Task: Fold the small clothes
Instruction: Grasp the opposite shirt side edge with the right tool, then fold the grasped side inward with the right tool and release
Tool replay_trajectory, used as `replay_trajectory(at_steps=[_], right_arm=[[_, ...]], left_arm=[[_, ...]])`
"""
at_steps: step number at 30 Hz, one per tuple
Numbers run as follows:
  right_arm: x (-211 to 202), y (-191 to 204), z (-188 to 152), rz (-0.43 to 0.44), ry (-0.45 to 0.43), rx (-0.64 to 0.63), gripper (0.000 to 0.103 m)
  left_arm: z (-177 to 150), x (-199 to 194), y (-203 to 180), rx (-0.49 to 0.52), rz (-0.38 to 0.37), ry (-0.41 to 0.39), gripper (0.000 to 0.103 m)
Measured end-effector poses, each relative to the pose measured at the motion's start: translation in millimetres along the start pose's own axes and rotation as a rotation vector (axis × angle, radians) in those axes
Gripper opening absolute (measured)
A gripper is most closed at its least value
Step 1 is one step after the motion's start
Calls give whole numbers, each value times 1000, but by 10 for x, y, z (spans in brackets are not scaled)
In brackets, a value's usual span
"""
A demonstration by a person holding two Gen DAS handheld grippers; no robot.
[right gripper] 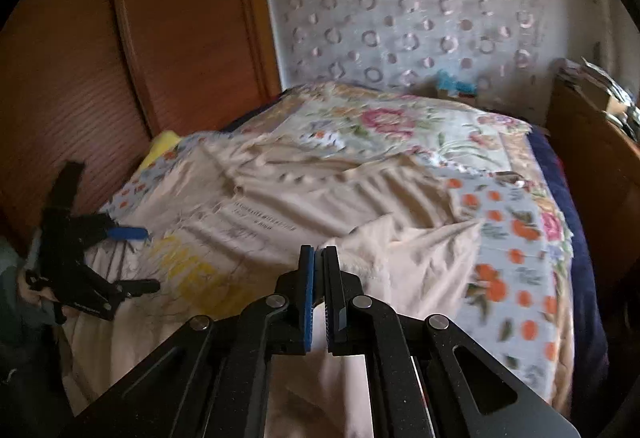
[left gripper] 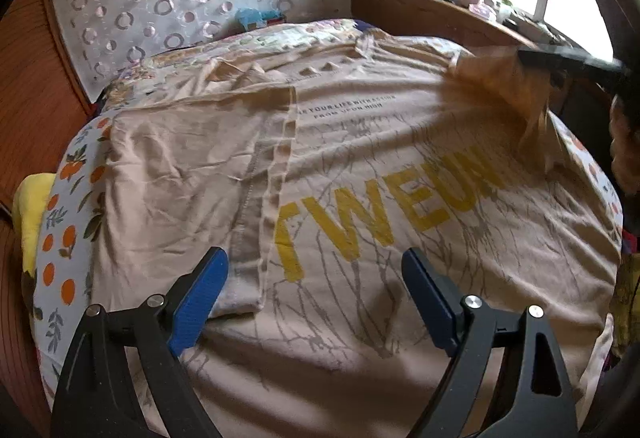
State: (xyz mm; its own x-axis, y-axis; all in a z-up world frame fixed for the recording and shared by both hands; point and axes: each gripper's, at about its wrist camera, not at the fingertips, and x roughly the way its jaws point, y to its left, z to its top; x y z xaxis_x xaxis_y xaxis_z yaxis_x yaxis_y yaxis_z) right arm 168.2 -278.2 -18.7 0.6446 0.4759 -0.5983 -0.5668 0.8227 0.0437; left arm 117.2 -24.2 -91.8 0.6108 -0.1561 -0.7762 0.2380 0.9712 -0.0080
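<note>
A beige T-shirt (left gripper: 360, 158) with yellow letters lies spread on the bed; its left sleeve (left gripper: 180, 166) is folded in over the body. My left gripper (left gripper: 316, 270) is open just above the shirt's near part, holding nothing. It also shows at the left of the right wrist view (right gripper: 136, 258). My right gripper (right gripper: 319, 258) is shut on the shirt's right sleeve (right gripper: 400, 250) and lifts it off the bed. In the left wrist view the right gripper (left gripper: 532, 58) is at the far right with the raised, blurred cloth (left gripper: 516, 90) hanging from it.
The bed has a sheet with orange fruit print (right gripper: 516, 258) and a floral cover (right gripper: 380, 122) behind. A wooden wardrobe (right gripper: 168, 18) stands to the left. A wooden headboard shelf (left gripper: 420, 6) with clutter runs along the right under a window. A yellow cushion (left gripper: 30, 214) lies at the bed's left edge.
</note>
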Motion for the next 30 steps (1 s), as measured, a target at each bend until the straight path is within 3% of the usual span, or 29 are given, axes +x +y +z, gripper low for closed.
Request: replay_trajectory(at_steps=[3, 6, 7, 8, 10, 16, 20, 25, 27, 28, 30], right_arm=[[166, 8, -25, -6, 39, -3, 8], [168, -52, 9, -30, 39, 15, 33], [134, -73, 53, -35, 32, 30, 48], [106, -104, 61, -33, 23, 41, 56], [3, -170, 81, -45, 1, 51, 56], [-117, -287, -45, -103, 16, 87, 56], [37, -255, -82, -59, 68, 89, 56], [440, -118, -64, -3, 161, 90, 39], [610, -57, -37, 1, 194, 76, 26], [696, -29, 11, 4, 208, 71, 11], [792, 48, 133, 8, 198, 45, 4]], left_arm=[[-21, -137, 28, -29, -2, -42, 89], [-32, -286, 41, -46, 16, -89, 89], [-33, -324, 44, -52, 18, -101, 89], [-39, -372, 53, -63, 14, -117, 89], [-48, -430, 65, -81, 13, -134, 89], [-86, -490, 44, -92, 17, -155, 89], [-118, -491, 8, -93, 4, -155, 89], [-141, -488, -28, -84, -1, -149, 89], [-155, -488, -23, -84, 0, -147, 89], [-162, -485, -14, -87, -1, -146, 89], [-177, -479, -4, -92, -2, -143, 89]])
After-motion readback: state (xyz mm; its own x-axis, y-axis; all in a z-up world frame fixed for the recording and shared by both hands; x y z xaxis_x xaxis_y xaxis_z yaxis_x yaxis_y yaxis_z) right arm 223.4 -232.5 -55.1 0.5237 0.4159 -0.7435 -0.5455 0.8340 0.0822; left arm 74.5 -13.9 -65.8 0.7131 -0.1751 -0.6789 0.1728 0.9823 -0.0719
